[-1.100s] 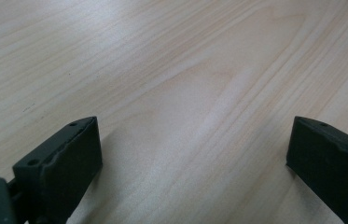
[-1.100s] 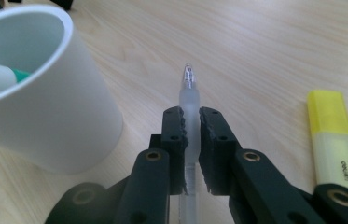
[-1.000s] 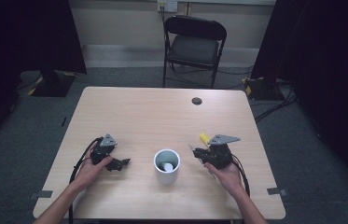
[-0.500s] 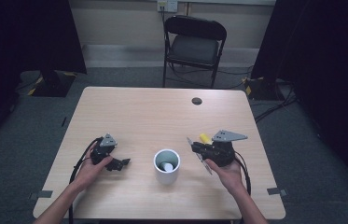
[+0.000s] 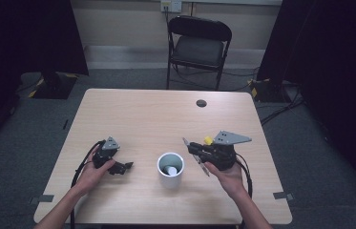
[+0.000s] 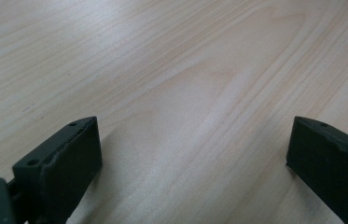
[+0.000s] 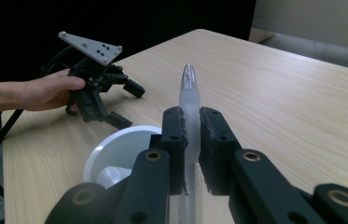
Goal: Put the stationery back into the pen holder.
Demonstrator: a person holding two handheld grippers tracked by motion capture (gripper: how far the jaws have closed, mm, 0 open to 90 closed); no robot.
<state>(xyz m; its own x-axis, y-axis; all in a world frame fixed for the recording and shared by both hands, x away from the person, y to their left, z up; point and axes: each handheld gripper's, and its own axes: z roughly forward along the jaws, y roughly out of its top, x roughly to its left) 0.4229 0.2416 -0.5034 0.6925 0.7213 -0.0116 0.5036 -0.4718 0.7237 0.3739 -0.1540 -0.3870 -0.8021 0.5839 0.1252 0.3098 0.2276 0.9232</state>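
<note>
A person sits at a pale wooden tabletop point(image 5: 166, 114) with a two-jaw gripper in each hand. The right gripper point(image 7: 191, 135) has its jaws clamped on a translucent pen point(image 7: 189, 100), held by the middle of the barrel with its pointed tip sticking out past the jaws. In the high view the pen point(image 5: 194, 155) shows as a thin slanted stick at the front of the right gripper point(image 5: 199, 151), off the tabletop and just to the right of a white cup point(image 5: 171, 170).

Compared with a second ago, the right gripper has risen and tilted, so the pen, which sat low near the tabletop, is now lifted clear of it and slanted beside the cup. A small yellow object point(image 5: 208, 140) lies on the tabletop just behind the right gripper. The cup already holds a pale item, too small to identify.

The left gripper point(image 5: 120, 167) rests low on the tabletop well to the left of the cup, unmoved, with its jaws apart and nothing between them; its own view shows bare wood grain between the two jaws.

The lift suggests the pick-up is done, and the pen likely goes into the cup next.
</note>
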